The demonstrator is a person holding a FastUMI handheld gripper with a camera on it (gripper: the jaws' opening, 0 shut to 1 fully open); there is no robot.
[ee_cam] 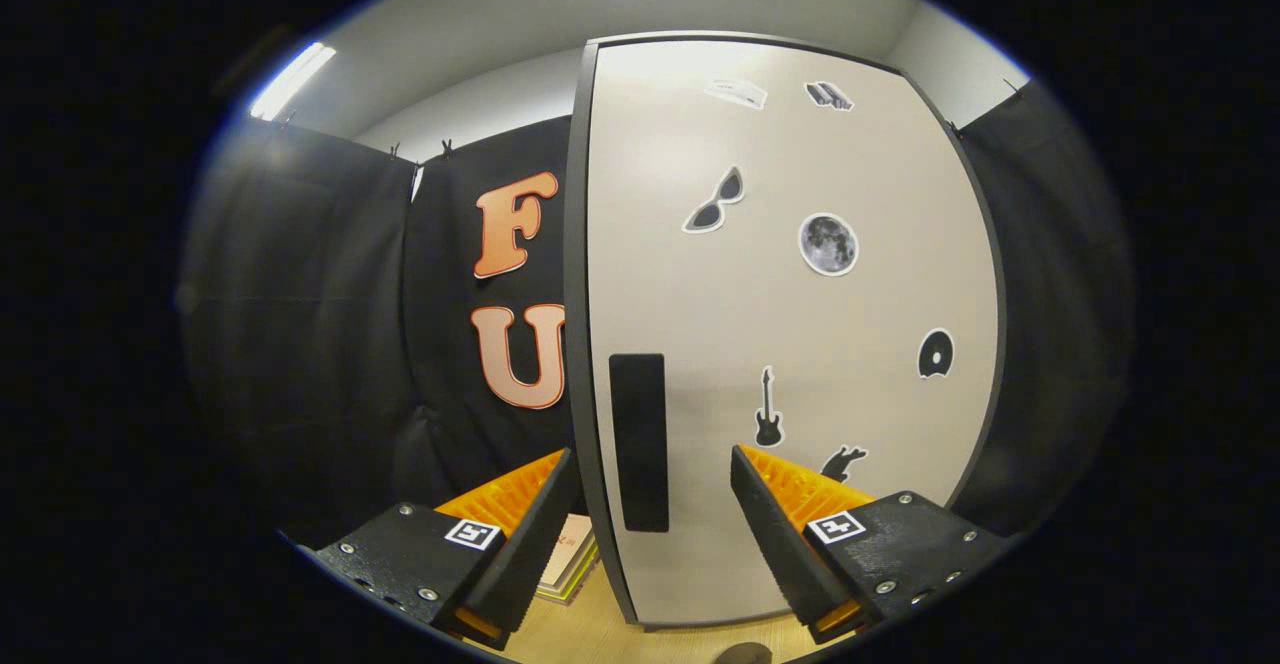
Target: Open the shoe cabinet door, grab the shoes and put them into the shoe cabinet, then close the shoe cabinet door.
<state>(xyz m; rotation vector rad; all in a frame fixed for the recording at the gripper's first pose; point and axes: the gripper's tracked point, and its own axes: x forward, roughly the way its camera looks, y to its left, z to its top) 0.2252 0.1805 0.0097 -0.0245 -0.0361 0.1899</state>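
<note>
A tall pale shoe cabinet door (790,324) with a dark frame stands just ahead of my gripper (655,489). It carries small dark stickers and a long black vertical handle (639,441) near its left edge. The door looks closed. My gripper is open, and the handle and the door's left edge lie between the two fingers. The left finger (530,519) reaches past the door's left edge; the right finger (775,519) sits in front of the door panel. Nothing is gripped.
Black cloth walls hang to the left and right of the cabinet. A flat stack of books or cards (568,564) lies on the wooden floor (600,634) beside the cabinet's left foot. A small dark round object (745,653) rests on the floor below the fingers.
</note>
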